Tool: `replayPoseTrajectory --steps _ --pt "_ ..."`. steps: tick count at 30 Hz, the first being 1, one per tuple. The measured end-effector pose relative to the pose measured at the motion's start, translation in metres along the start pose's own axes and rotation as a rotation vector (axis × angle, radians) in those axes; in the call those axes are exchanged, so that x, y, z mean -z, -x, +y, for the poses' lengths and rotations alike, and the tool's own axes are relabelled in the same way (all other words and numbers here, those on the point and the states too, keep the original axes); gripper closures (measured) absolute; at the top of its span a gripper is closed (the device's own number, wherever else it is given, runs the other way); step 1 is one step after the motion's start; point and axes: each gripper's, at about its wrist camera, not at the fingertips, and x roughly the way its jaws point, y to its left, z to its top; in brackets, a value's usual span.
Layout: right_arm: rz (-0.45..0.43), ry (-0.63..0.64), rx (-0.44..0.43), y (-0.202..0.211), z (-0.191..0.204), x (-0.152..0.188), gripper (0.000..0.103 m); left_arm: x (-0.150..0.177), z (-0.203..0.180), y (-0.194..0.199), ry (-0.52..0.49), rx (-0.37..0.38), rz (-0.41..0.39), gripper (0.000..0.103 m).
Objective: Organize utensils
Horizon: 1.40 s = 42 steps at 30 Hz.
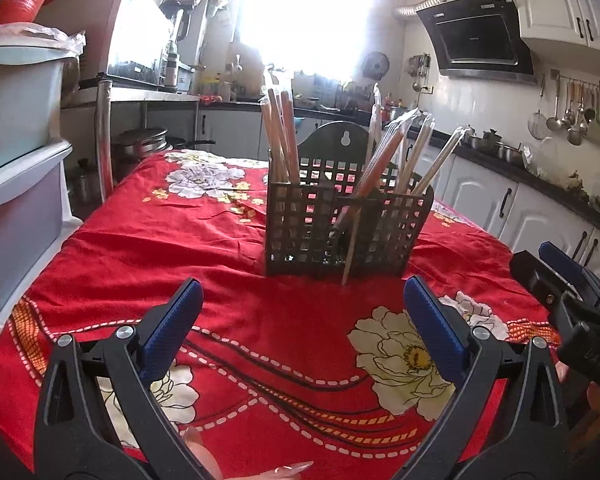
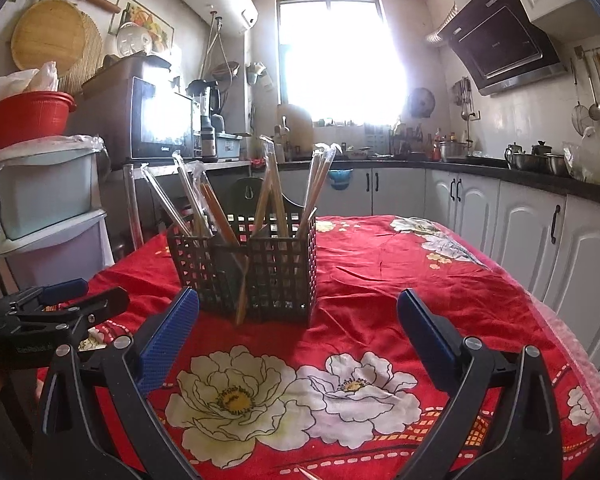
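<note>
The landmark is the dark grid-walled utensil holder (image 1: 342, 228), standing upright on the surface under a red floral tablecloth (image 1: 148, 248); everything else is placed from it.

Left of the holder, off the surface's edge, pale stacked storage bins (image 1: 16, 168) rise with a red basket (image 2: 28, 118) on top; the left claw (image 1: 302, 316) hovers in front of the holder, well apart from it, its 2 blue-padded fingers (image 1: 176, 320) spread wide with nothing between them.

Inside the holder, wrapped chopsticks (image 1: 278, 136) stand tilted in the left compartment, and more wrapped chopsticks (image 1: 416, 156) lean in the right one; 1 bare chopstick (image 1: 350, 248) pokes out through the front wall, its tip touching the cloth just in front.

In the right wrist view the holder (image 2: 252, 268) sits ahead and left of centre; the right claw (image 2: 298, 308) is near its front, jaws wide apart and empty.

Right of the holder, beyond the surface, white cabinets (image 2: 532, 240) run under a dark worktop, with a black range hood (image 2: 500, 48) above.
</note>
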Motion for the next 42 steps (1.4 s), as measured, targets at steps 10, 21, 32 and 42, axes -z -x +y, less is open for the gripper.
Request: replayPoseTrajectory --steps 10,21,32,42 --pt "0.017 0.003 -0.001 -0.0031 0.0028 0.0023 0.006 0.0016 0.0009 -0.0011 0.003 -0.031 -0.002 0.01" --pt "0.025 -0.002 0.002 -0.005 0.0019 0.003 0.006 0.0021 0.0021 -0.0004 0.009 -0.038 -0.005 0.01" --pt "0.034 -0.004 -0.001 -0.0073 0.0023 0.004 0.006 0.0018 0.0007 0.0026 0.002 -0.042 -0.02 0.01" --pt "0.034 -0.006 0.0 -0.0069 0.0019 0.0044 0.006 0.0012 0.0006 0.0043 0.0 -0.043 -0.03 0.01"
